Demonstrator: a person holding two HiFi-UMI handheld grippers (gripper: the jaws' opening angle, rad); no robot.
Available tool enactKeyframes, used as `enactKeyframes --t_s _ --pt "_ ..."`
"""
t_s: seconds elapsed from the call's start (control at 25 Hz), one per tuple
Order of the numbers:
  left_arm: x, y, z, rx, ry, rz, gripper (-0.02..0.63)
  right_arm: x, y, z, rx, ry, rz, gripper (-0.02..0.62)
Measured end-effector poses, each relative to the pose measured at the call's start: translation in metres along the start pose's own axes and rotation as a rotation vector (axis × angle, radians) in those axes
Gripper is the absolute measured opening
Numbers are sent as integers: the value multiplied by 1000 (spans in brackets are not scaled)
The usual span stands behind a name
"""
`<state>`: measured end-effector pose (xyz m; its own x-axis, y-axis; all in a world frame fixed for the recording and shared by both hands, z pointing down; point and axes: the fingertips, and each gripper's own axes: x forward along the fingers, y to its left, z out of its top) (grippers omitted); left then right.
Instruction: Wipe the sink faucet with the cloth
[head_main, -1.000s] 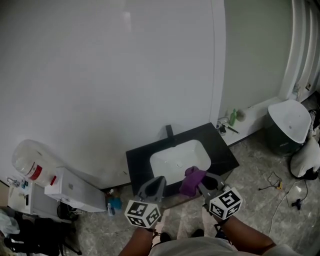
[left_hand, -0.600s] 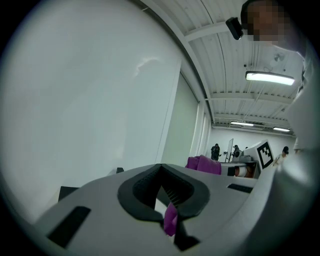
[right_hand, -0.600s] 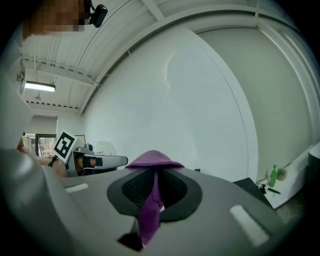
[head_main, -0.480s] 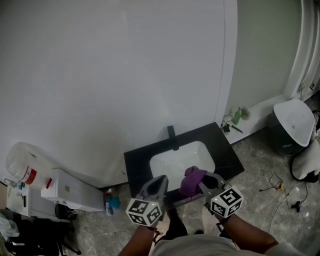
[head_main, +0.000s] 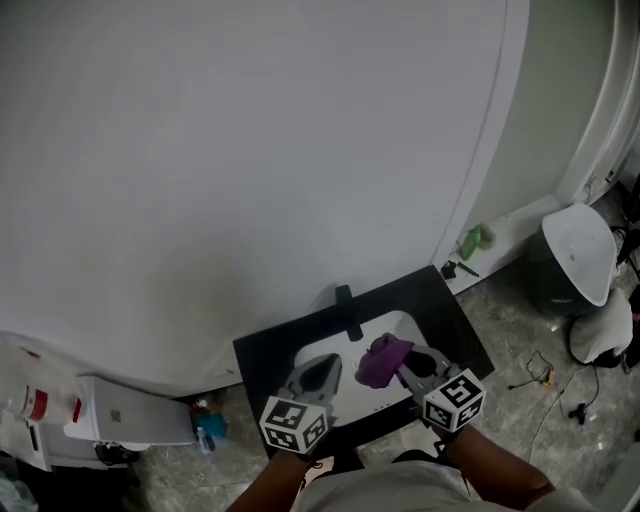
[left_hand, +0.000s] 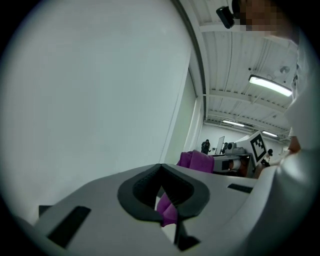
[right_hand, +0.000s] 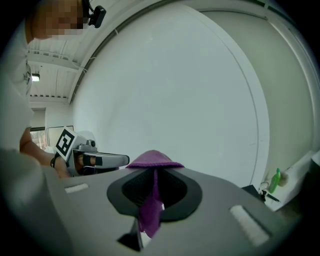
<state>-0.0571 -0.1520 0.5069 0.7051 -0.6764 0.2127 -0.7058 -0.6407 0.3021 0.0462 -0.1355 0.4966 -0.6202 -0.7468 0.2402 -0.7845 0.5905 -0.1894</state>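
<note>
The left tool (head_main: 318, 375) hovers over the near edge of the table (head_main: 262, 352). Its jaws are pressed together, with a purple sliver in their slit that seems to be a corner of the cloth (head_main: 383, 358). The faucet (head_main: 346, 303) stands behind the sink (head_main: 400, 325), not yet touched. The right tool (head_main: 408, 370) clamps the cloth, bunched above the basin, apparently to carry it forward to the faucet.

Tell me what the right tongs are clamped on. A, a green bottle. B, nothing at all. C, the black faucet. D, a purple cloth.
D: in the right gripper view the tongs of the right gripper are closed on a purple cloth, which bulges above them and hangs below.
</note>
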Motion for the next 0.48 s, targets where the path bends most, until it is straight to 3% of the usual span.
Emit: enactKeyframes --t_s 0.2,0.36,0.48 --pt "33 30 -9 -58 25 16 6 63 -40 -4 -28 54 31 26" --pt "47 49 -6 -74 16 101 6 156 -89 -20 -73 107 126 26" --pt "51 52 -4 -85 16 158 6 217 -120 -42 -73 187 145 26"
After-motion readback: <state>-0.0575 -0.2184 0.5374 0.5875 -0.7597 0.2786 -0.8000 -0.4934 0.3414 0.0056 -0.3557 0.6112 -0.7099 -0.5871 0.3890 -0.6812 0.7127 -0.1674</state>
